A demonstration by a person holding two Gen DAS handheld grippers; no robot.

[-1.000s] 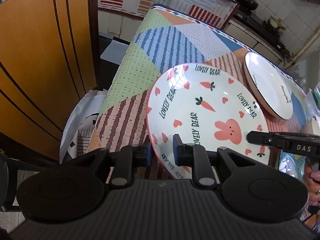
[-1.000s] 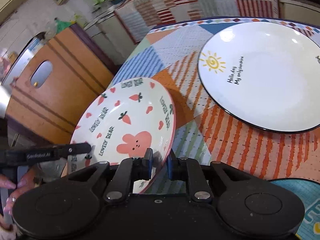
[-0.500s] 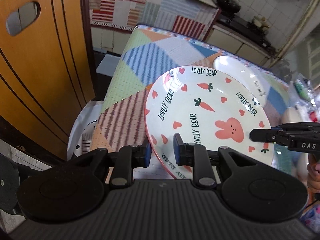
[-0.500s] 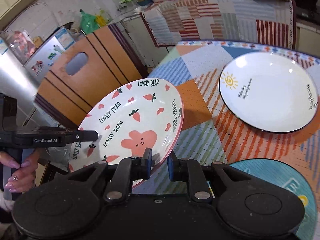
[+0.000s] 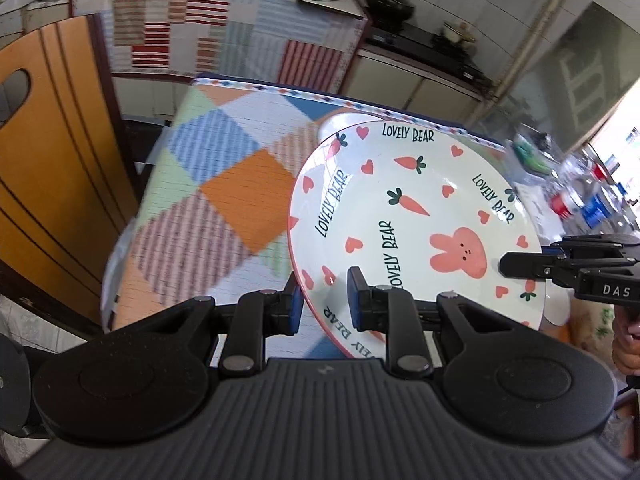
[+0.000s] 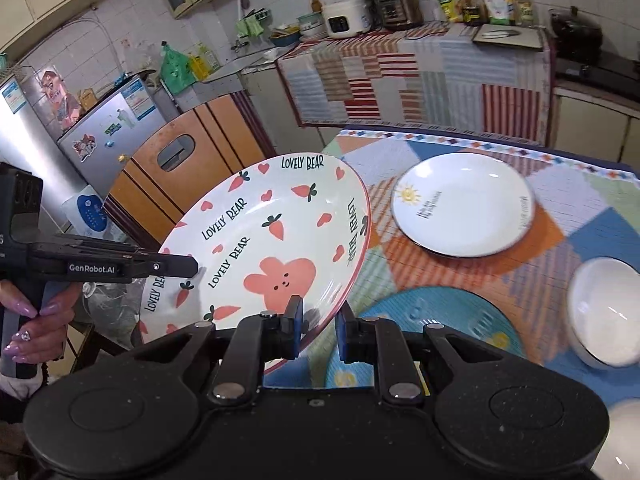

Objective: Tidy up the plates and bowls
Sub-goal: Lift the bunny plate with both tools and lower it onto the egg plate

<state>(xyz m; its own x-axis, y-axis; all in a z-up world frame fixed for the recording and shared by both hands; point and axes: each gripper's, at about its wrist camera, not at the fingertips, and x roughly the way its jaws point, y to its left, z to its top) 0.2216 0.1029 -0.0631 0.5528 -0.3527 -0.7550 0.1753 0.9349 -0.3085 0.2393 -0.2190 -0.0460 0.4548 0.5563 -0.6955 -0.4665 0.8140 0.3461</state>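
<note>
Both grippers' bunny plate (image 5: 416, 220) now higher above tablecloth (image 5: 224, 184).

- Daylight floods in from a bright window (image 5: 624, 128) at right — overexposed, washing out nearby clutter.
- Patchwork tablecloth (image 5: 224, 184) smeared by motion blur.
- Fisheye bends the edges; glare glints on the rabbit plate (image 6: 264, 240).

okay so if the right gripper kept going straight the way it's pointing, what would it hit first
The right gripper is already clamped on the bunny plate's rim, so it would push that first. Beyond it, the line probably meets the patchwork tablecloth, short of the sun plate; depth is unclear.
</note>
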